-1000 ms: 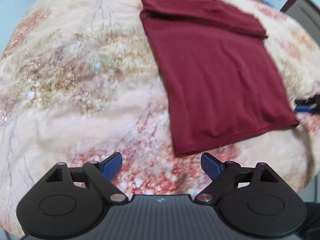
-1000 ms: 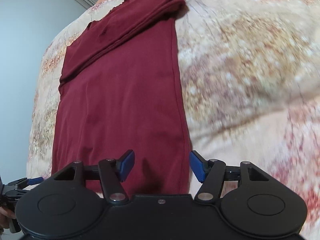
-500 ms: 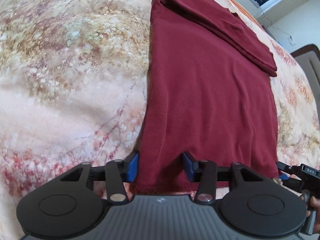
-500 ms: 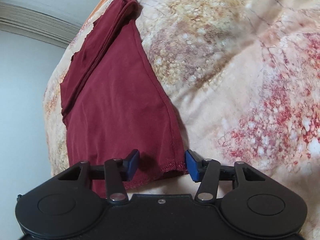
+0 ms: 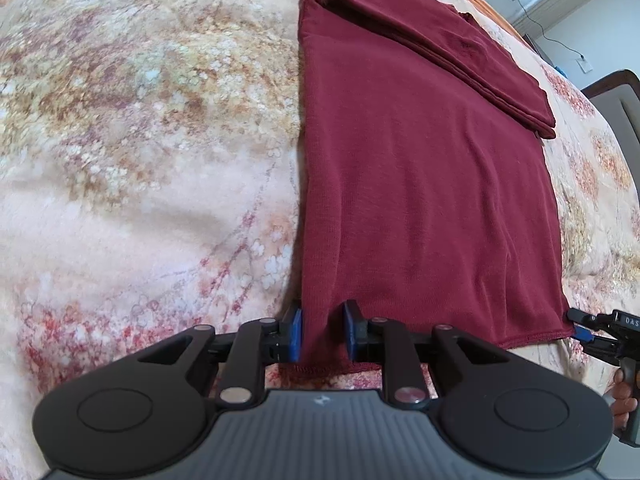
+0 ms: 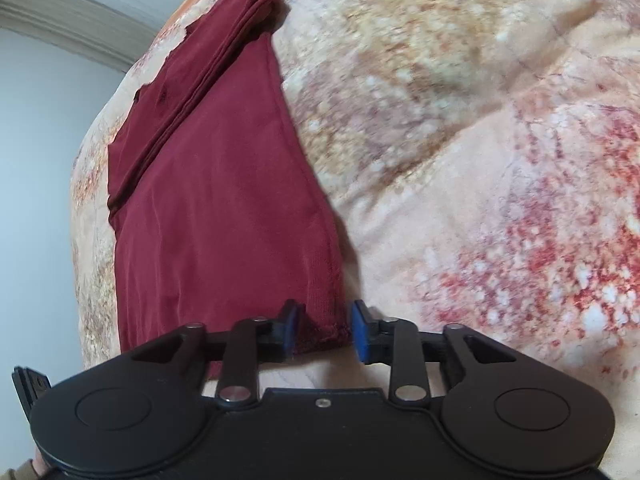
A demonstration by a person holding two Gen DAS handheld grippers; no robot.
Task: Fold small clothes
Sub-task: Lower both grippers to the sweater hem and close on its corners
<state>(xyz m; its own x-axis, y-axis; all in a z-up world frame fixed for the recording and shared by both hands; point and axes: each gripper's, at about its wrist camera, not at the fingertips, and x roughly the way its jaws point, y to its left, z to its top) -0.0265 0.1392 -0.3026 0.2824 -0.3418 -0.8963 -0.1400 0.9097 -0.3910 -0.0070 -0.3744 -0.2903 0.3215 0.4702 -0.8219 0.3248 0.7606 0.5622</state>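
Note:
A dark red garment [image 5: 424, 184] lies flat on the floral bedspread, its far end folded over into a band [image 5: 432, 44]. My left gripper [image 5: 322, 336] straddles the near left corner of the hem, its blue pads close on either side of the cloth with a gap still showing. My right gripper [image 6: 324, 330] straddles the near right corner of the garment [image 6: 216, 208] the same way, jaws partly closed around the hem. The right gripper's tip also shows in the left wrist view [image 5: 580, 326] at that corner.
The floral bedspread [image 5: 140, 140] spreads wide to the left of the garment and to its right [image 6: 480, 160]. A chair back [image 5: 616, 100] and a wall with a cable stand beyond the bed's far right.
Both grippers moved down to the near hem, one at each corner, and their jaws narrowed from wide open to closely around the cloth.

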